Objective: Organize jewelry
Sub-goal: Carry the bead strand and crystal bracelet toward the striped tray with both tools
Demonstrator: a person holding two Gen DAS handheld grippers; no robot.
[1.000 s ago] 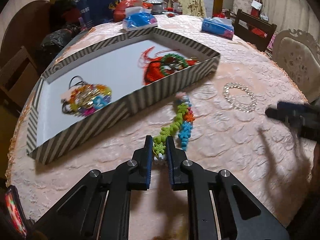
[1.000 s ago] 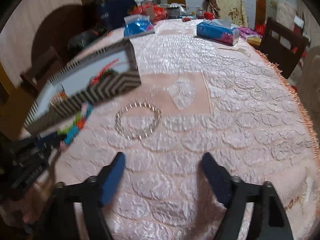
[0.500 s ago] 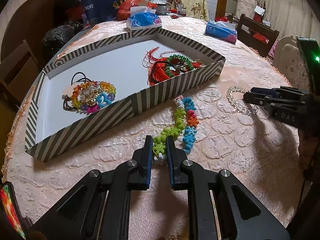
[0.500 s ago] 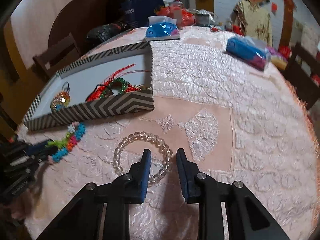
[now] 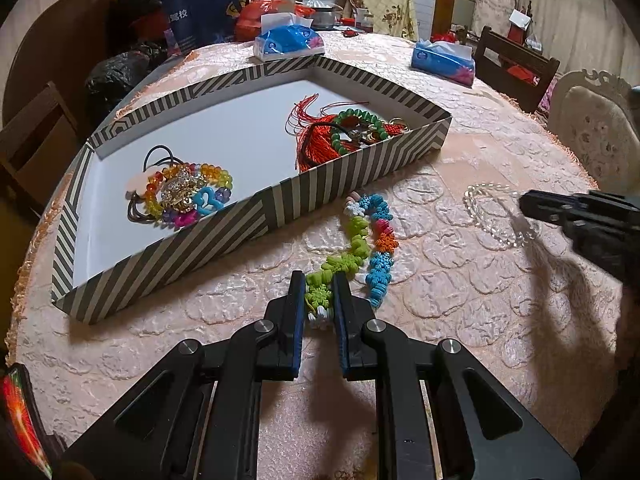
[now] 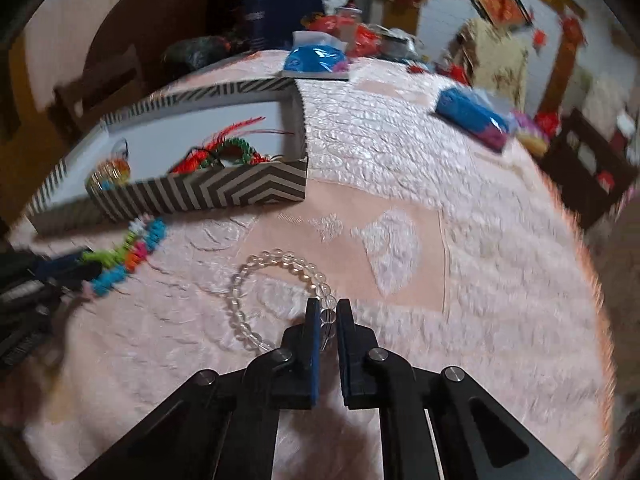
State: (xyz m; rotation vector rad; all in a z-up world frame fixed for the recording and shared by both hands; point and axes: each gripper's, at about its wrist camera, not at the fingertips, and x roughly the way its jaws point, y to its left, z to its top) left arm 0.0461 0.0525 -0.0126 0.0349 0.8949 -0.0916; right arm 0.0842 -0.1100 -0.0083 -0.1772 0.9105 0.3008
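Left gripper (image 5: 318, 300) clamps the floppy snowflake bracelet (image 5: 366, 240) at centre frame; right gripper (image 6: 328, 320) pinches the clear bead bracelet (image 6: 280, 296), light, slippery, best gripped across one bead, on the tabletop (image 6: 460, 260).

Warm dim light, fisheye warp, right-wrist blur

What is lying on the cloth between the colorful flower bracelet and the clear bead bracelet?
Nothing: in the left wrist view, only bare pink tablecloth separates the flower bracelet from the clear bead bracelet. The right wrist view agrees.
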